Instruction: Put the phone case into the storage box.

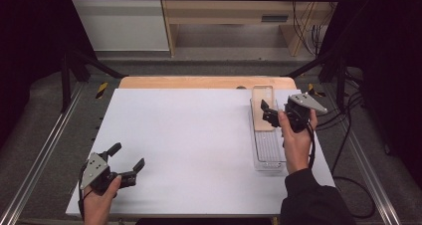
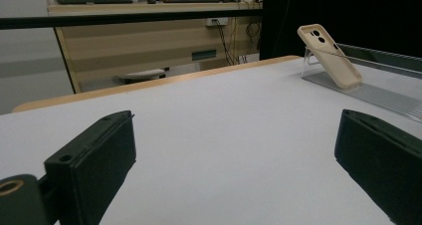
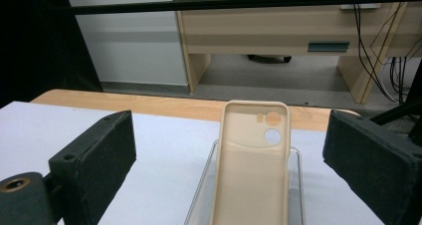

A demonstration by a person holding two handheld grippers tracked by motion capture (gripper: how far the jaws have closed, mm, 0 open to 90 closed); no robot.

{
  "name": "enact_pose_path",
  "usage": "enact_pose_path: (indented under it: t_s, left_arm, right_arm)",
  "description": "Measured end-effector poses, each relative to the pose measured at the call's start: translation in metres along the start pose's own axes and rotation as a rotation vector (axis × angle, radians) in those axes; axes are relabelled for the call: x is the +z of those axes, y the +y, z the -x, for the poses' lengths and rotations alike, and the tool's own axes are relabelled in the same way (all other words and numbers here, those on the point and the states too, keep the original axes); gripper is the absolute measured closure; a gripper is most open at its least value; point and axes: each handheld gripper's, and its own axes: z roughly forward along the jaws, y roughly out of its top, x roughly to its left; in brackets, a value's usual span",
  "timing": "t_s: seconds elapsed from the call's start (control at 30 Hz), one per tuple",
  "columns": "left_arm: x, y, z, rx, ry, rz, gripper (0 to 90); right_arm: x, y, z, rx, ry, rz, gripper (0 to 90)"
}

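A white rectangular table top (image 1: 199,145) is seen from above, with a strip of pale wood along its far edge. Near the table's 3 o'clock edge lies a long, clear plastic tray (image 1: 270,153) with a ribbed floor. A beige, soft-looking phone case (image 1: 263,107) with two round camera cut-outs rests in the tray's far end, at about 2 o'clock on the table. In the left gripper view the case (image 2: 330,56) leans tilted, its upper end raised against the tray's end wall. In the right gripper view the case (image 3: 251,165) shows its hollow inner side.

The right gripper (image 1: 265,113), held in a person's right hand (image 1: 295,135), hangs over the tray at about 2 to 3 o'clock, its black jaws spread wide on either side of the case and not touching it. A dark sleeve covers the forearm.

The left gripper (image 1: 127,156), held in the left hand (image 1: 102,192), sits low near the table's 7 o'clock corner, well apart from the tray. Its jaws are spread wide too, with bare table between them.

Beyond the table stand a light wooden desk (image 1: 234,11) and dark cables (image 1: 311,33).
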Motion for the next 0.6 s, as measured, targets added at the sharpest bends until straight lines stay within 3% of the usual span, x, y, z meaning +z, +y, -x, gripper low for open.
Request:
enact_pose_path:
  t_s: [0.4, 0.6]
  left_arm:
    - [-0.001, 0.0, 0.0, -0.004, 0.004, 0.005, 2.1]
    - [-0.003, 0.0, -0.001, -0.009, 0.007, 0.011, 2.1]
  right_arm:
    - [-0.01, 0.0, -0.002, -0.016, 0.08, 0.011, 4.4]
    - [-0.017, 0.001, -0.004, -0.017, 0.106, 0.043, 4.2]
